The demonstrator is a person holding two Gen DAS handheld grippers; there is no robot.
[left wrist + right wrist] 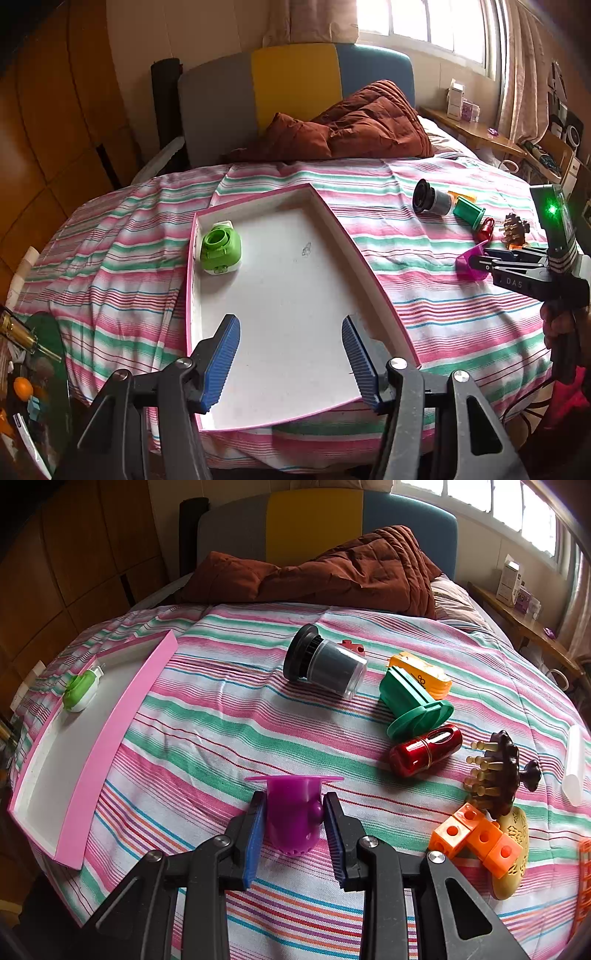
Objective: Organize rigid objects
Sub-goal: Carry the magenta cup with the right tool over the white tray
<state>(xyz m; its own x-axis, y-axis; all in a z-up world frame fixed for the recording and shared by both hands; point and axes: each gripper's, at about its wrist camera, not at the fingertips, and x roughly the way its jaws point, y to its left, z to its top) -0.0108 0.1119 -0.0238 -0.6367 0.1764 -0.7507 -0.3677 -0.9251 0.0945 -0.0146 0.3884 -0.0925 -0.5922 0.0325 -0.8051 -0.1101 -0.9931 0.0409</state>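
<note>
A pink-rimmed white tray (332, 229) lies on the striped bed, holding a green and white container (221, 250). My left gripper (291, 325) is open and empty above the tray's near end. My right gripper (294, 801) is shut on a purple cup (293, 812), its rim pointing away; it shows in the left wrist view too (470, 263). The tray also shows at the left of the right wrist view (122, 731) with the green container (81, 688) in it.
On the bed right of the tray lie a black-lidded jar (325, 662), a green spool-like piece (413, 705), an orange container (424, 675), a red cylinder (424, 751), a brown massage brush (498, 771) and orange cubes (476, 838). A brown duvet (332, 572) lies at the headboard.
</note>
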